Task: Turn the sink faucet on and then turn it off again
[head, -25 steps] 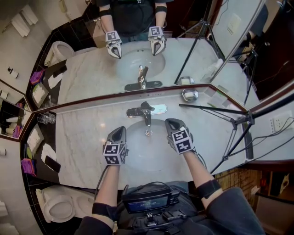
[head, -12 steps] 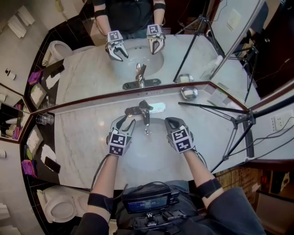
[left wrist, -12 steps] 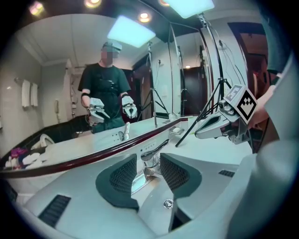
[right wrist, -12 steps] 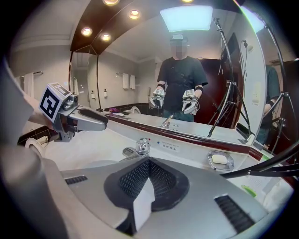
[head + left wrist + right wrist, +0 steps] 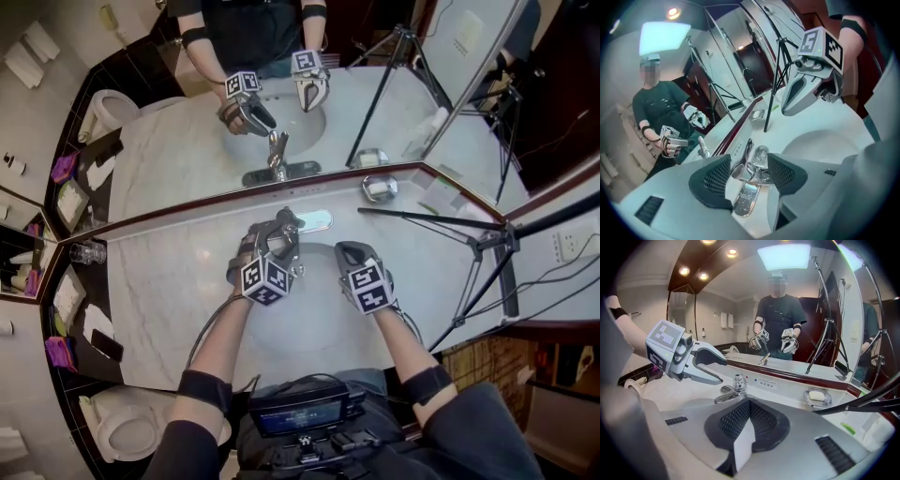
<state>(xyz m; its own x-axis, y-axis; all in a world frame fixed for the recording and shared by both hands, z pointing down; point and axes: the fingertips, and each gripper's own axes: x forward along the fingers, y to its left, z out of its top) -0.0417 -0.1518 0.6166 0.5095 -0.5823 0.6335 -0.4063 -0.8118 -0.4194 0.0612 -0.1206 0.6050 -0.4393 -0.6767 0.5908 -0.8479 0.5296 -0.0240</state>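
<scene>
The chrome faucet (image 5: 316, 221) stands at the back of the white sink basin (image 5: 314, 305). My left gripper (image 5: 275, 236) has reached it. Its jaws have just been opening and now stand wide, one pad on each side of the faucet's lever top (image 5: 757, 159), not pressing on it. In the left gripper view the faucet fills the gap of the left gripper (image 5: 749, 173). My right gripper (image 5: 349, 251) hovers shut and empty over the basin's right side. From the right gripper (image 5: 749, 420) view, the faucet (image 5: 736, 384) and the left gripper (image 5: 715, 366) lie ahead.
A soap dish (image 5: 380, 190) sits on the marble counter to the right of the faucet, with a glass tumbler (image 5: 87, 251) at far left. A black tripod (image 5: 473, 246) leans over the counter's right end. The mirror rises right behind the faucet. A toilet (image 5: 122, 427) stands lower left.
My left gripper moved from the basin's front up to the faucet, rolled over, and went from shut to wide open around the lever. The right gripper stayed put.
</scene>
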